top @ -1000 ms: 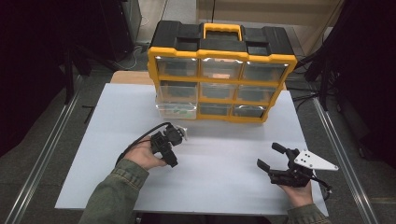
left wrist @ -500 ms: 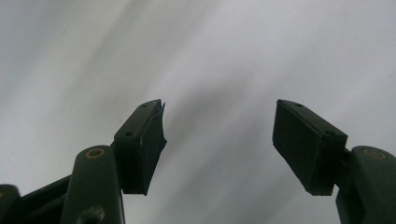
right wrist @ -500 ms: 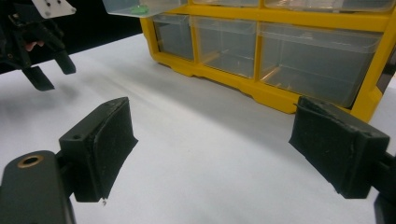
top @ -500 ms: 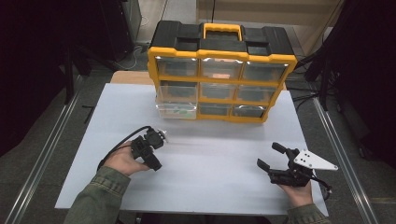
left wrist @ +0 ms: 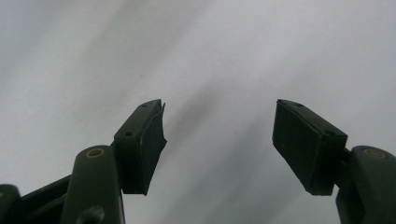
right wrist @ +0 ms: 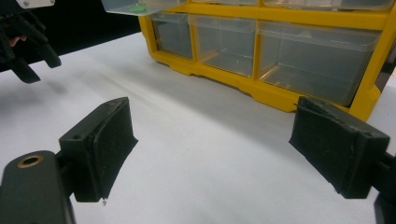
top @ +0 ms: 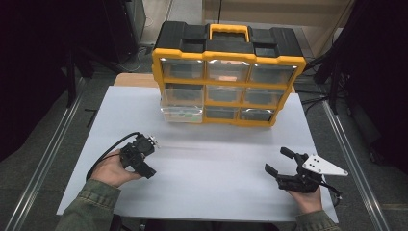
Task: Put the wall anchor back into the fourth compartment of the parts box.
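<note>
From above, my left gripper [top: 144, 159] sits in my hand over the near left part of the white table sheet [top: 221, 159], its jaws apart with nothing between them. My right gripper [top: 284, 166] rests low at the near right of the sheet, also spread wide and empty, the grey three-cornered plate on its back. Across the sheet stands the yellow and black plastic organiser cabinet [top: 228, 72] with its rows of clear drawers. One clear plastic drawer [top: 182, 114] at the lower left juts out of the cabinet front, well apart from both of my grippers.

Along my left gripper [left wrist: 219, 140], I look down at bare white sheet between two parted black pads [left wrist: 152, 140]; the surface is blurred, so I cannot make out any detail on it.

Along my right gripper [right wrist: 210, 144], the jaws stand wide with only sheet between them. Beyond them is the cabinet's [right wrist: 261, 91] bottom row of clear bins. The pulled-out drawer [right wrist: 135, 5] shows at the top, with what seems to be a small green thing [right wrist: 138, 8] inside. My left gripper [right wrist: 28, 46] hangs at the far left.
</note>
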`<state>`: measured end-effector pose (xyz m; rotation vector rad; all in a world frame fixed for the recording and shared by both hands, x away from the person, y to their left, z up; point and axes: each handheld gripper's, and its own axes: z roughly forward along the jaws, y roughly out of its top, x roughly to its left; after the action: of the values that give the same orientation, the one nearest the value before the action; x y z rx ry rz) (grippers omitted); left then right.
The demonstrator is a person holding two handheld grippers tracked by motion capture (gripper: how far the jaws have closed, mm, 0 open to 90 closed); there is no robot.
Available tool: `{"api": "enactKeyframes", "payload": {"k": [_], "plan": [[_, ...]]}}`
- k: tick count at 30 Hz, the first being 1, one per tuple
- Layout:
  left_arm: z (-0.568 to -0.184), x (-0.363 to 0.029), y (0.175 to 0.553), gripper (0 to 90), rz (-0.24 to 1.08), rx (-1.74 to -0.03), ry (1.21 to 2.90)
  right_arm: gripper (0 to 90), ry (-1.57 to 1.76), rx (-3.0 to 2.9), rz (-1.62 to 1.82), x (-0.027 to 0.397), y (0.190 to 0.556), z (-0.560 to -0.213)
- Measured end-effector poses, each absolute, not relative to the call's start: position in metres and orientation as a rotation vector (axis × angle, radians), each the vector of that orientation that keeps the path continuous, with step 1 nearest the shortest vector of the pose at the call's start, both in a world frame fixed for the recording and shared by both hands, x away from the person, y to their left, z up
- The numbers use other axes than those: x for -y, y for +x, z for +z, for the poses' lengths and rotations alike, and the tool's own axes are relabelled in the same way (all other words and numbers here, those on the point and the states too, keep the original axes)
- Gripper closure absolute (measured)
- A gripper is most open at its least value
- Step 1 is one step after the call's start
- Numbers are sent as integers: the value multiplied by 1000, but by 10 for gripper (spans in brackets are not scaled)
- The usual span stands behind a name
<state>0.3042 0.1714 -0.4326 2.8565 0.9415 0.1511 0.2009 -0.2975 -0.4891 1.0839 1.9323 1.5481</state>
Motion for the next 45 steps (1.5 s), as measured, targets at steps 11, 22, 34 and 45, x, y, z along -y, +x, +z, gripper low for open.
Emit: {"api": "enactKeyframes", "payload": {"k": [11,22,34,45], "plan": [[-429,-225,287,342,411,-924,2173,142,1080,-1931,1545,297,201,-489],[-434,-243,267,190,596,-760,1815,147,1044,-1894,1569,297,199,-489],[-440,-242,259,129,618,-718,1670,146,1046,-1882,1586,298,198,-489],[-441,-241,258,130,633,-722,1663,144,1063,-1868,1599,303,198,-490]]}}
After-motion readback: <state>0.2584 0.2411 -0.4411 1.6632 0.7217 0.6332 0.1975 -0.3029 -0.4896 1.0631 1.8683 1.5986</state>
